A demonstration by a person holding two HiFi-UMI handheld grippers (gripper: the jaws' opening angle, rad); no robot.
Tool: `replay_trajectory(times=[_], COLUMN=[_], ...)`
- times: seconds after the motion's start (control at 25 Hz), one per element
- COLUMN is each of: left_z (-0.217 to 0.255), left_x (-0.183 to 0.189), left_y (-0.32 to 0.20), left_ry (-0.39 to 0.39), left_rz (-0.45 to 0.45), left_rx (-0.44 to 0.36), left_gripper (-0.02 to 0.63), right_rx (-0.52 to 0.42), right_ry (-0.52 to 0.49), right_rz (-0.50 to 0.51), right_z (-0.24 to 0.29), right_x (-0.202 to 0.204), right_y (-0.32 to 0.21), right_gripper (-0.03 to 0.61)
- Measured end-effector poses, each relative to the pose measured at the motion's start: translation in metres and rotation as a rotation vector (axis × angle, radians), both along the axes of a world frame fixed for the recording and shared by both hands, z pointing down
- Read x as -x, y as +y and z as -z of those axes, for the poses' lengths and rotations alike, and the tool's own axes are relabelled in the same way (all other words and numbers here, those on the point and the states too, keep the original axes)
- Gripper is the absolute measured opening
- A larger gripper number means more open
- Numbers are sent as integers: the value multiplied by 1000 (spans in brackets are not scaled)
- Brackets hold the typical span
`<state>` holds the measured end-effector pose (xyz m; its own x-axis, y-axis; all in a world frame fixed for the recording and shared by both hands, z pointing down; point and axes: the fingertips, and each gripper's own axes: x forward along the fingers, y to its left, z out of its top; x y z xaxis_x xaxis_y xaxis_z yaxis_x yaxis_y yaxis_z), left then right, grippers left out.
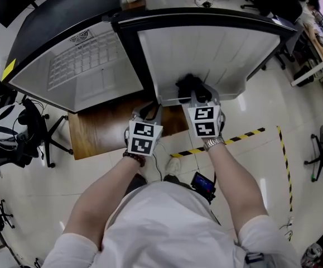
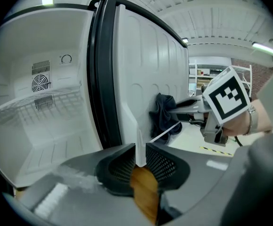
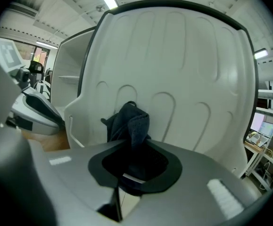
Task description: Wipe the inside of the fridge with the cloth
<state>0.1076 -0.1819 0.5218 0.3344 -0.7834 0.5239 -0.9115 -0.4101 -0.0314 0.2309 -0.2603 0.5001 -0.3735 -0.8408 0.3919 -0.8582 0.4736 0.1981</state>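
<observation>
Where the person's two forearms stretched forward over the floor (image 1: 273,166), each ended in a marker cube. On the left, the left hand-held gripper (image 1: 150,109) (image 2: 140,157) was closed narrowly on a thin white rim (image 2: 139,145) at the lower, hinge-side corner of the fridge door (image 1: 206,49) (image 2: 141,55) (image 3: 183,69). The rim ran straight down between its two pads, with brown wood showing beneath. Just to its right, the right hand-held gripper (image 1: 197,92) (image 2: 183,108) (image 3: 136,149) was clamped tight on the cloth (image 1: 188,84) (image 2: 163,114) (image 3: 129,124) — a dark, bunched rag that stuck out past the jaws and lay against the white ribbed inner face of the open door, low down. A wooden platform (image 1: 105,130) lay at the fridge's foot, and a strip of yellow-and-black tape (image 1: 228,141) crossed the floor beside the right wrist. Beyond the door's black seal (image 2: 98,79), farther left, the fridge cavity (image 1: 88,66) (image 2: 13,79) stood open — white walls, a wire shelf (image 2: 56,100) and a round fan vent (image 2: 40,83) on the back wall.
</observation>
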Motion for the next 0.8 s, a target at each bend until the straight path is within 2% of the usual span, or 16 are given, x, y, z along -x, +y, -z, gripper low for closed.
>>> replay_trajectory(times=[0.4, 0.8], left_z=[-1, -2], left_x=[-5, -10], left_y=[-4, 1], left_ry=[-3, 4], left_rz=[-8, -13], left_rx=[1, 2], left_gripper=[75, 75], right_rx=[-5, -28], right_ry=[12, 39], right_rz=[-161, -267], right_z=[0, 8], right_x=[-78, -124], right_y=[-16, -20], right_gripper=[55, 55])
